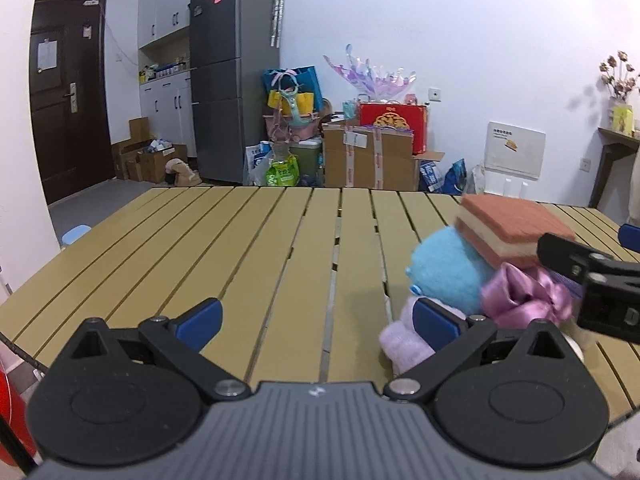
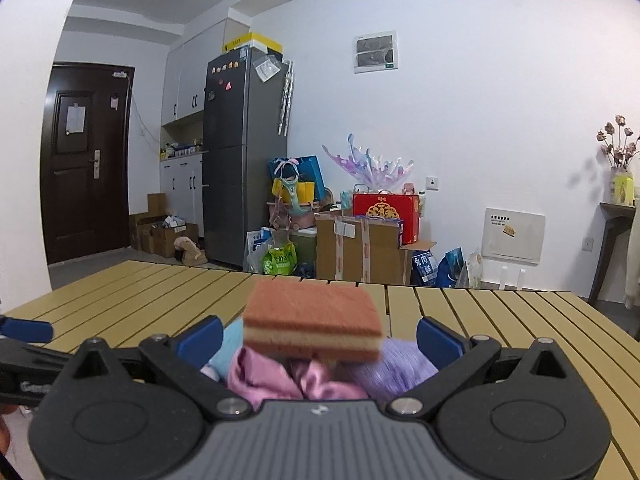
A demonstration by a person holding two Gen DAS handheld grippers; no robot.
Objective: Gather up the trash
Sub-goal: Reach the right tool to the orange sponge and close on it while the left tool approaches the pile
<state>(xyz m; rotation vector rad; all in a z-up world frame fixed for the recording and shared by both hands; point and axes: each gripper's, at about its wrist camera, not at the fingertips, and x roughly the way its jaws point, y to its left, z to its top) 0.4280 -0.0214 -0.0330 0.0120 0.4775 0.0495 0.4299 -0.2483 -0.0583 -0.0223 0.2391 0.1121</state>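
Observation:
A brown-and-cream sponge (image 1: pixel 516 226) (image 2: pixel 312 324) lies on top of a soft pile on the yellow slatted table (image 1: pixel 240 240) (image 2: pixel 520 320). The pile holds a blue fluffy item (image 1: pixel 444 268) (image 2: pixel 224 348), a pink satin bow (image 1: pixel 520 296) (image 2: pixel 272 376) and a lilac fluffy item (image 1: pixel 404 344) (image 2: pixel 400 368). My right gripper (image 2: pixel 320 338) (image 1: pixel 588 242) is open, its blue pads on either side of the sponge without touching it. My left gripper (image 1: pixel 318 324) is open over bare table left of the pile, its right pad in front of the lilac item.
Beyond the table's far edge stand taped cardboard boxes (image 1: pixel 368 156) (image 2: pixel 356 248), bags and a grey fridge (image 1: pixel 232 76) (image 2: pixel 244 160). A dark door (image 1: pixel 68 92) is at the far left. A light blue stool (image 1: pixel 76 234) sits off the table's left edge.

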